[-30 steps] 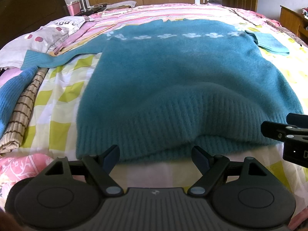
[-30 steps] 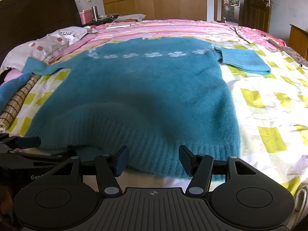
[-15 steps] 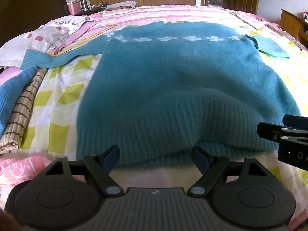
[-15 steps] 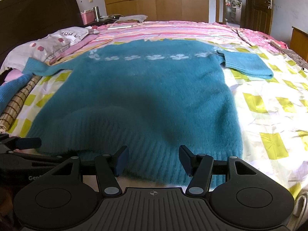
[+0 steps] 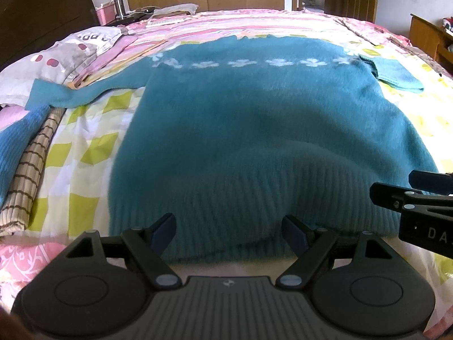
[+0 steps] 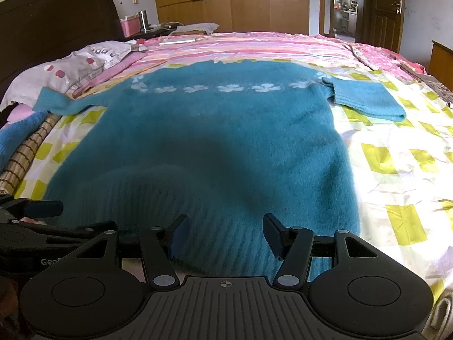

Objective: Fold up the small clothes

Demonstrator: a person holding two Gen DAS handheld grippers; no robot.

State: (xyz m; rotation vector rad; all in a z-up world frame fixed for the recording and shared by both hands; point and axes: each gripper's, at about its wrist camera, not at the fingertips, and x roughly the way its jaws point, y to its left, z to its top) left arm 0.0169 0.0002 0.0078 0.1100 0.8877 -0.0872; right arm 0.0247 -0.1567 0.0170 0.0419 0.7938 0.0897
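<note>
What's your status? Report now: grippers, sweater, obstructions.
Left gripper and right gripper both open at the ribbed hem, nothing held. Teal sweater flat on bed, unfolded. Nothing in the way.

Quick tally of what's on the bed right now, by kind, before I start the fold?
Teal sweater: 1
Blue knit: 1
Striped brown cloth: 1
Pillow: 1
Total: 4
</note>
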